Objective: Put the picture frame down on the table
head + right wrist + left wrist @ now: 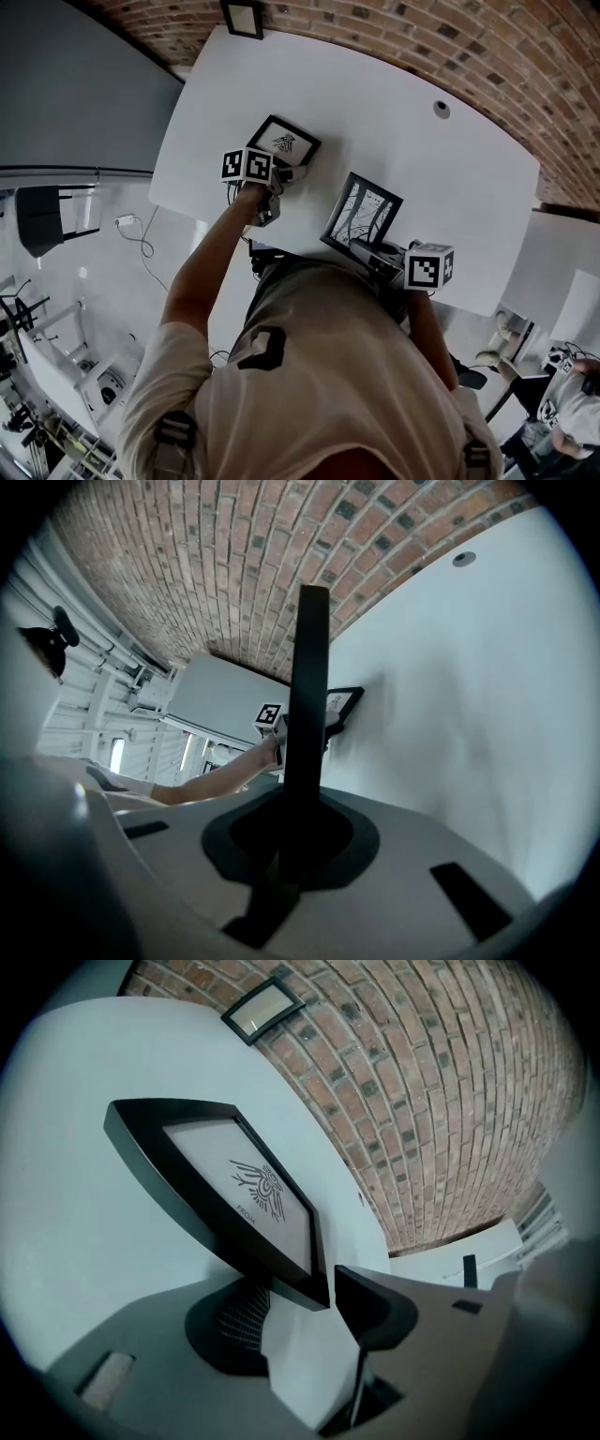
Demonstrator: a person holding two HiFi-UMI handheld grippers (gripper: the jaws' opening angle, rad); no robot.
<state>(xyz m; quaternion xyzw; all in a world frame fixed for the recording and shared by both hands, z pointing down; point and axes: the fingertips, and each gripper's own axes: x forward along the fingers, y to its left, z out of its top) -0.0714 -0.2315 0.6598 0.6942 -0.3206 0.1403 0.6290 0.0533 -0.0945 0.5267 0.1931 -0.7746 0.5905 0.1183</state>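
Right gripper (367, 249) pinches the tilted picture frame (364, 212) by its near edge, frame at twelve o'clock from the fingers. Left gripper (287, 175), spread, seemingly clears the flat frame (284, 141).

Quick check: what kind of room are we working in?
Likely an office or lab workspace: a big white table, a bare brick wall behind it, cables on the floor.

Left arm (202, 267) extended forward; left tongs (314, 1312) angled downward, jaws wide apart, pressing on nothing. Right arm (427, 328) bent close to the torso; right tongs (305, 841) clamped on the upright frame (309, 667) edge.
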